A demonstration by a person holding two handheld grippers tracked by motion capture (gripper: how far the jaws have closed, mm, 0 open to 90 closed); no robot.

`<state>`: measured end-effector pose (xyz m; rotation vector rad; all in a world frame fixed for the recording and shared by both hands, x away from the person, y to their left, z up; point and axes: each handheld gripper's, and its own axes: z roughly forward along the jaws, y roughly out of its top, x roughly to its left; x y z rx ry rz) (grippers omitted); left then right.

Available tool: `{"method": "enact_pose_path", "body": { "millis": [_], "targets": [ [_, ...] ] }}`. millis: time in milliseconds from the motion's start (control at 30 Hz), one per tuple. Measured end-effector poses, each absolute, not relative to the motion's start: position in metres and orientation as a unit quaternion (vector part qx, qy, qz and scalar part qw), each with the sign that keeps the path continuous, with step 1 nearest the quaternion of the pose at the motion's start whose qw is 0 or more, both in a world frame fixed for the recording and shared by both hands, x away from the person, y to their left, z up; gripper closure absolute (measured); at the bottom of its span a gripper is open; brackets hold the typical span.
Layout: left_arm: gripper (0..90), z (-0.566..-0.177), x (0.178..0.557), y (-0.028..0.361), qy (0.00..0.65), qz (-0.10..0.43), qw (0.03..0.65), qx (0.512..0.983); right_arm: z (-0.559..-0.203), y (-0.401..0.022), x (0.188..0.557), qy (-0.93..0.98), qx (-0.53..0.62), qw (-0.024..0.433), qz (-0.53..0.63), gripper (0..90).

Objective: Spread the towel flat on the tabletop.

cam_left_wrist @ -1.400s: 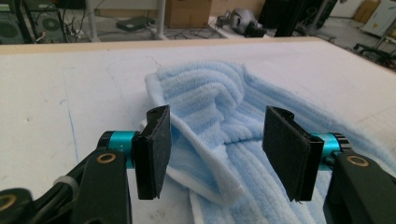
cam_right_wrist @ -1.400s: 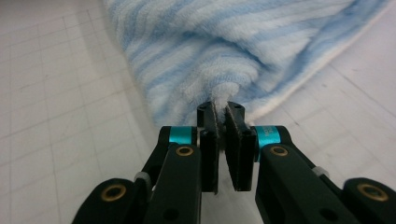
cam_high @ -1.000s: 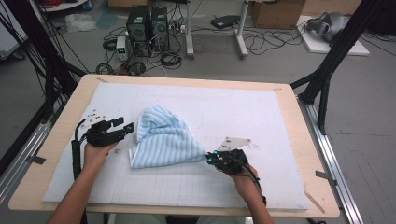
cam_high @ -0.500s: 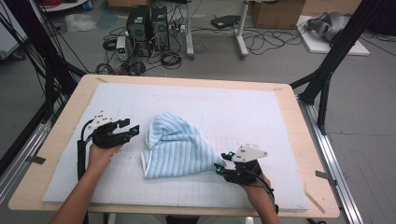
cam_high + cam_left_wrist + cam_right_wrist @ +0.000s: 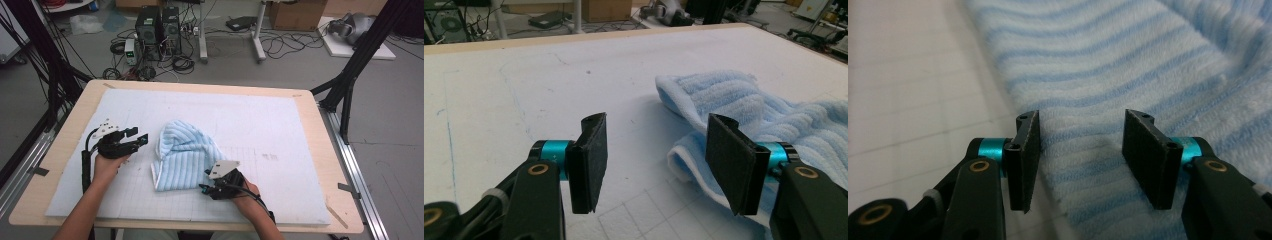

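Observation:
A light blue striped towel (image 5: 185, 152) lies bunched on the white gridded mat (image 5: 280, 130) near the table's middle. My left gripper (image 5: 140, 137) hovers just to its left, open and holding nothing. In the left gripper view the towel (image 5: 764, 110) lies beyond the right jaw of that gripper (image 5: 656, 122). My right gripper (image 5: 204, 189) sits at the towel's near right corner. Its jaws have just been opening. In the right gripper view the gripper (image 5: 1083, 120) stands open over the towel (image 5: 1108, 60), and the pads do not press on the cloth.
The mat covers a wooden table (image 5: 330, 150) whose near edge runs close to my forearms. Black frame struts (image 5: 350, 75) stand at both sides. On the floor beyond the far edge are computer towers (image 5: 157, 25) and cables.
The right gripper, shut on the towel's corner a second ago, dragged the towel rightward, then opened and let it go. The towel now lies lower on the mat. The left gripper stayed put.

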<state>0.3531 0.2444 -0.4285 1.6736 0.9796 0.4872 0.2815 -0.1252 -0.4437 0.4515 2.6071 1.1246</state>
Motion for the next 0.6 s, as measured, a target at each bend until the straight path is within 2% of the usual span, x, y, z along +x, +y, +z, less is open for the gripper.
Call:
{"method": "enact_pose_path", "body": {
  "millis": [33, 100, 167, 333, 600],
  "targets": [
    [42.7, -0.429, 0.353, 0.245, 0.413, 0.206, 0.54, 0.704, -0.446, -0.123, 0.284, 0.9, 0.157, 0.129, 0.385, 51.6],
    [42.7, -0.429, 0.353, 0.245, 0.413, 0.205, 0.541, 0.703, -0.444, -0.123, 0.287, 0.9, 0.161, 0.123, 0.385, 72.3],
    [42.7, -0.429, 0.354, 0.246, 0.414, 0.205, 0.541, 0.702, -0.441, -0.122, 0.291, 0.902, 0.156, 0.118, 0.383, 82.3],
    [43.0, -0.429, 0.354, 0.246, 0.416, 0.205, 0.543, 0.699, -0.42, -0.127, 0.315, 0.875, 0.193, 0.101, 0.433, 83.2],
    [43.3, -0.429, 0.354, 0.248, 0.42, 0.206, 0.545, 0.696, -0.4, -0.122, 0.373, 0.855, 0.255, 0.114, 0.437, 83.2]
  ]
}}
